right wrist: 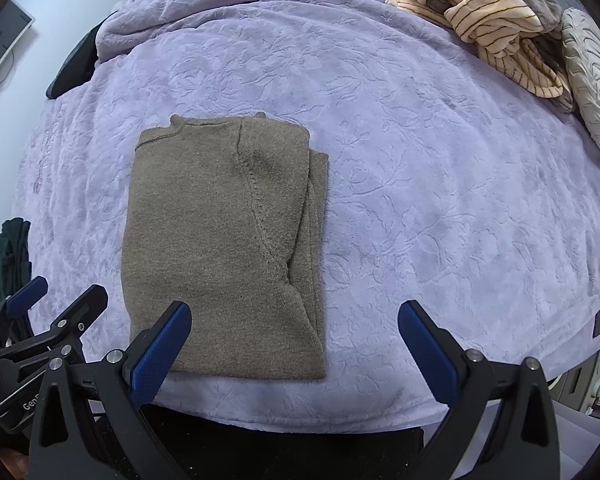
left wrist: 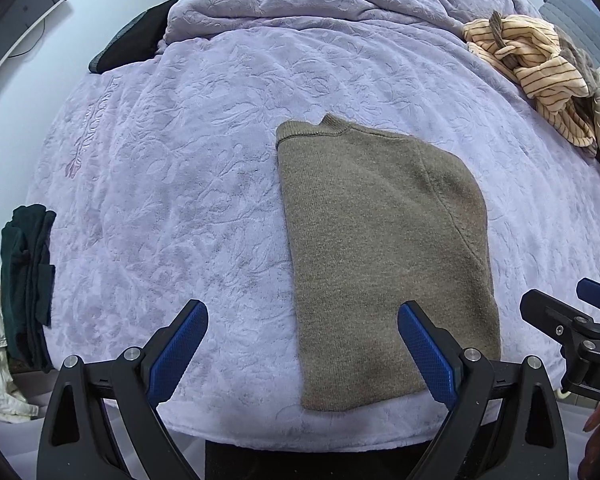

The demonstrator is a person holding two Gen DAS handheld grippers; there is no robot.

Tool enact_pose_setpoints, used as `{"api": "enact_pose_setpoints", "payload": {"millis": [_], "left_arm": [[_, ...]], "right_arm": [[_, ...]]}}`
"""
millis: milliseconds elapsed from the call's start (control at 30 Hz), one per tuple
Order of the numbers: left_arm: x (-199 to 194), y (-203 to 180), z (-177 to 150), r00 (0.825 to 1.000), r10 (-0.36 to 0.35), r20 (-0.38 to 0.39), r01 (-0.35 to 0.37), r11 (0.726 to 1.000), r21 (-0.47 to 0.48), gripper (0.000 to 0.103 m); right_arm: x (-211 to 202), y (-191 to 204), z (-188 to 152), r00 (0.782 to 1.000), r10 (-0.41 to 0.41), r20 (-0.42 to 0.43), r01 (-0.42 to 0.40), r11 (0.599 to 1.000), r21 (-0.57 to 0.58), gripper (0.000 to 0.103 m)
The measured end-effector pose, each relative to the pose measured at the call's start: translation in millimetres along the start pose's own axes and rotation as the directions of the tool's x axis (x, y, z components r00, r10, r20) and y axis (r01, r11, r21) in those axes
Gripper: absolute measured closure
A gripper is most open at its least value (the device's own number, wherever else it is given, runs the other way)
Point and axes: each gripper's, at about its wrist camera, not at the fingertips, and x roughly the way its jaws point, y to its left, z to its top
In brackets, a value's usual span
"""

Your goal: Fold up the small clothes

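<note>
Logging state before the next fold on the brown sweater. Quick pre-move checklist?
1. Left tongs open, holding nothing: ok.
2. Right tongs open, holding nothing: ok.
3. Brown sweater lies flat on the lilac blanket, already folded lengthwise with a sleeve tucked over: ok.
4. Near hem within easy reach of both tongs: ok.
5. Blanket around the sweater bare; striped garment far off at the back right: ok.
6. Layers underneath lined up evenly: cannot tell; a lower layer shows along the right edge.

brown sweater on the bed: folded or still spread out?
Folded. The brown sweater lies as a narrow rectangle on the lilac blanket, sleeve tucked in, layered edges along one side.
</note>
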Motion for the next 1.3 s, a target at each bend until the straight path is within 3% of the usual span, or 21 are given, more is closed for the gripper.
{"api": "enact_pose_setpoints", "payload": {"millis": [1300], "left_arm": [[7.3, -0.4, 3.1, 1.0, 0.024, -0.018, -0.024, 1.0, 0.01, 0.007]], "right_arm": [[5.6, 1.6, 4.9, 1.0, -0.009, -0.029, 0.009, 1.0, 0.002, 0.0]]}}
